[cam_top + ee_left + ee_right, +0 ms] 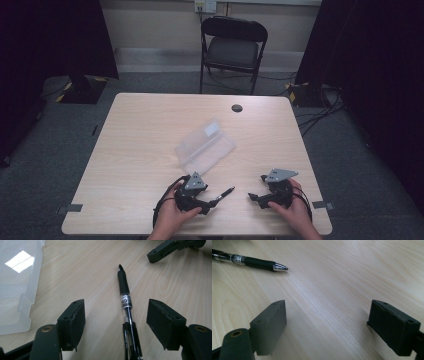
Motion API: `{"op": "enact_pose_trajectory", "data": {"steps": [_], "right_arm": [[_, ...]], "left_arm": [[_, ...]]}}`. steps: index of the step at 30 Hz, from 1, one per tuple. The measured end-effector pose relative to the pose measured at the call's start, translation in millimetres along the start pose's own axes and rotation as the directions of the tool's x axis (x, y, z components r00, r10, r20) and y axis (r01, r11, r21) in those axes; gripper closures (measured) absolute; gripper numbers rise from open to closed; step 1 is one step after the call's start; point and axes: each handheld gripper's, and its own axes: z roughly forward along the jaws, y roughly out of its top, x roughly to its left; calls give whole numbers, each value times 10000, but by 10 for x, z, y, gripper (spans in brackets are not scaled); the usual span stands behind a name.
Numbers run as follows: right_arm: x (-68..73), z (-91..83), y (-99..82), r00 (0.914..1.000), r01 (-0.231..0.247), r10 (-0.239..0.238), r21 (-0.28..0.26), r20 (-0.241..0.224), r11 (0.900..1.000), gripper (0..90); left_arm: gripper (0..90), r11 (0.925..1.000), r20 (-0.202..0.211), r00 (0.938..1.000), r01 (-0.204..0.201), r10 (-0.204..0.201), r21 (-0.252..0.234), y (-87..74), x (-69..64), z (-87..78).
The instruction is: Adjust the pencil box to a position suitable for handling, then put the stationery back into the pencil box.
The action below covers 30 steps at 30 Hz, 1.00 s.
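Left gripper [116, 322] set low on the near edge of the table, black jaws standing wide apart, pads [76, 320] clear of the black ballpoint pen with a silver tip and white label band [125, 297] lying flat on the wood between them; no earlier look to compare. In the high view, same left gripper [212, 202] held in the left hand [172, 212], pen [225, 193] pointing away from it towards the right gripper [255, 196]. Right gripper [327, 325] likewise spread, nothing between its jaws but bare wood, held in the right hand [295, 207], resting near the table's front right part. Pen tip [279, 267] seen off to the upper left in the right gripper view, well apart from those jaws. Farther out, a clear plastic lidded box [204, 146] lying near the middle of the pale wooden table [150, 115], just beyond the left gripper. Small dark round disc [237, 108] near the far edge. Beyond the table, black folding chair [233, 47] on grey carpet
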Motion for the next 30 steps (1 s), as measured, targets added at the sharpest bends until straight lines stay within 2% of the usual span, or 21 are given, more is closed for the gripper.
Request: {"op": "enact_pose_trajectory", "data": {"steps": [2,8,12,15,19,20,23,24,25,26,27,28,30], "right_arm": [[0,0,0,10000,-3,3,0,2,10000,140],[-1,0,1,10000,10,-10,2,-6,10000,140],[-1,1,0,10000,23,-23,-7,-2,10000,140],[-1,1,0,10000,16,-16,-10,-4,10000,140],[-1,1,0,10000,-4,4,-11,2,10000,140],[-1,0,0,10000,0,0,-8,3,10000,141],[-1,0,0,10000,-3,3,-4,-6,10000,140],[-1,1,0,10000,0,0,-10,0,10000,140],[-1,1,0,10000,0,0,-10,0,10000,140],[0,1,0,10000,-5,5,-8,0,10000,140],[-2,0,1,10000,0,0,-5,-3,10000,140],[-4,2,1,10000,16,-16,-10,-14,10000,140],[-8,6,5,10000,39,-39,5,-48,10000,141]], "left_arm": [[315,9999,100,9999,20,-19,-104,-9,-9,18],[311,10000,232,9997,26,-26,17,-41,-53,51],[311,9999,175,9998,-132,132,4,-55,-86,80],[399,9970,-112,9972,-731,734,236,-47,-112,74],[441,9942,-303,9941,-1029,1038,302,-53,-137,71],[475,9906,-336,9906,-1310,1324,390,-56,-126,58],[580,9930,-366,9928,-1123,1136,360,-56,-133,45],[608,9917,-352,9918,-1213,1228,438,-53,-125,36],[679,9917,-352,9918,-1213,1228,438,-53,-125,36],[679,9926,-317,9930,-1126,1141,450,-53,-126,29],[717,9909,-319,9916,-1231,1250,552,-52,-115,17],[734,9943,-281,9944,-1008,1017,334,-67,-122,24],[765,9955,-230,9957,-884,892,339,-75,-110,11]]}}
